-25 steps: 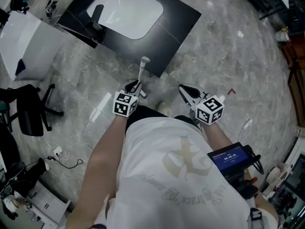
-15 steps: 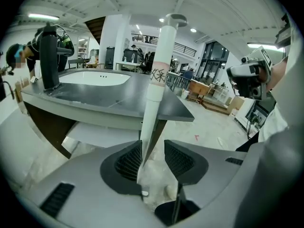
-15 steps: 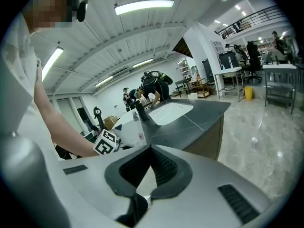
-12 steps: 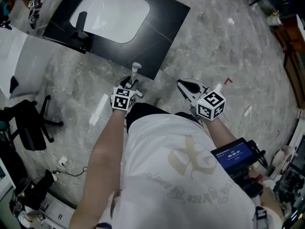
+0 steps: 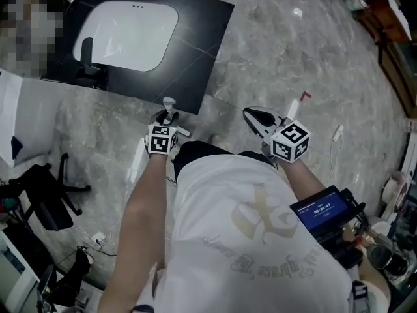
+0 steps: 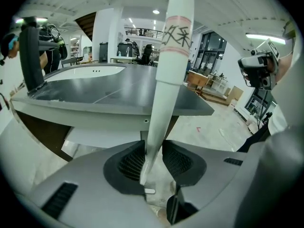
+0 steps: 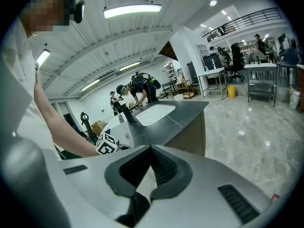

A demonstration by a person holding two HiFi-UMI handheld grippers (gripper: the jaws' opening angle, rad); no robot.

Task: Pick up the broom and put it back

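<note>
The broom's white handle (image 6: 166,94) stands upright between the jaws of my left gripper (image 6: 151,161); it bears a pink band with dark writing near the top. The jaws are closing, and a thin gap still shows beside the handle. From the head view the handle's tip (image 5: 169,102) pokes up just ahead of the left gripper (image 5: 166,117), by the near corner of the black counter (image 5: 202,64). My right gripper (image 5: 256,117) hangs to the right over the floor, jaws together and empty, as the right gripper view (image 7: 145,175) also shows. The broom's head is hidden.
The counter holds a white sink (image 5: 127,34) and a black tap (image 5: 86,51). A black office chair (image 5: 45,197) and cables lie at the left, a white cable (image 5: 337,135) and a red floor mark (image 5: 303,97) at the right. People stand behind the sink (image 7: 137,91).
The counter has slid left in the head view. My left gripper stays round the broom handle at the counter's corner, with less of the handle showing above it. The right gripper has shifted slightly.
</note>
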